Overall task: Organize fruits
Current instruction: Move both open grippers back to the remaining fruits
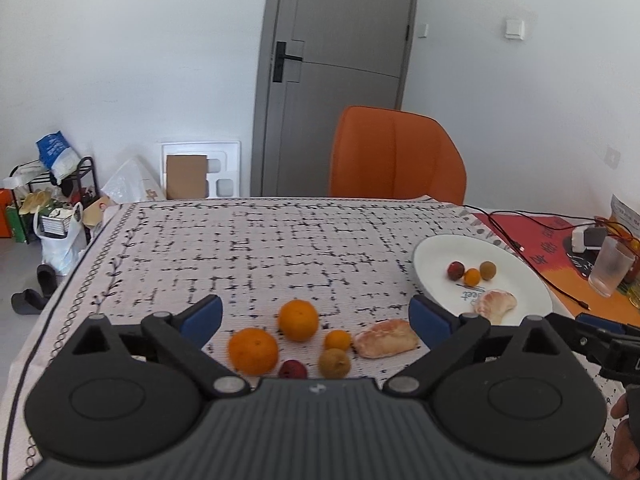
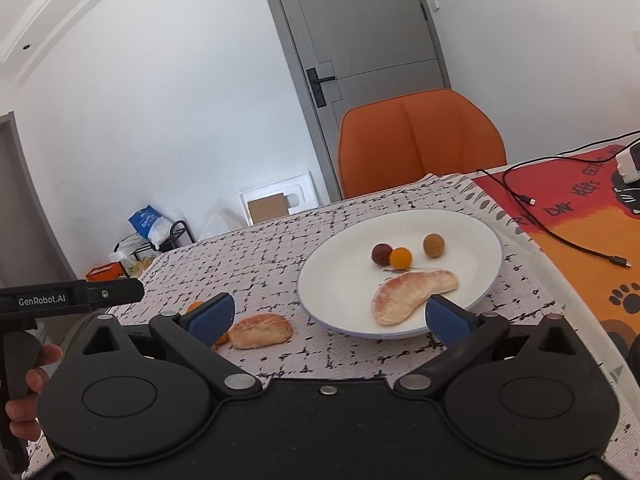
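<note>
My left gripper [image 1: 316, 316] is open and empty above a cluster of fruit on the tablecloth: two oranges [image 1: 298, 319] [image 1: 253, 350], a small kumquat [image 1: 338, 340], a brown longan [image 1: 334, 363], a dark red fruit [image 1: 292, 370] and a peeled pomelo segment [image 1: 386, 338]. The white plate [image 1: 516, 276] at right holds a red fruit, a kumquat, a longan and a pomelo segment. My right gripper [image 2: 328, 314] is open and empty over the plate's near edge [image 2: 340, 320], by the plated pomelo segment [image 2: 408, 292]. The loose pomelo segment [image 2: 260, 330] lies left of the plate.
An orange chair [image 1: 396, 156] stands behind the table. A black cable [image 2: 560, 236], a white charger [image 2: 628, 164] and a drinking glass [image 1: 610, 266] sit on the orange mat at right. Bags and a rack [image 1: 56, 200] stand on the floor at left.
</note>
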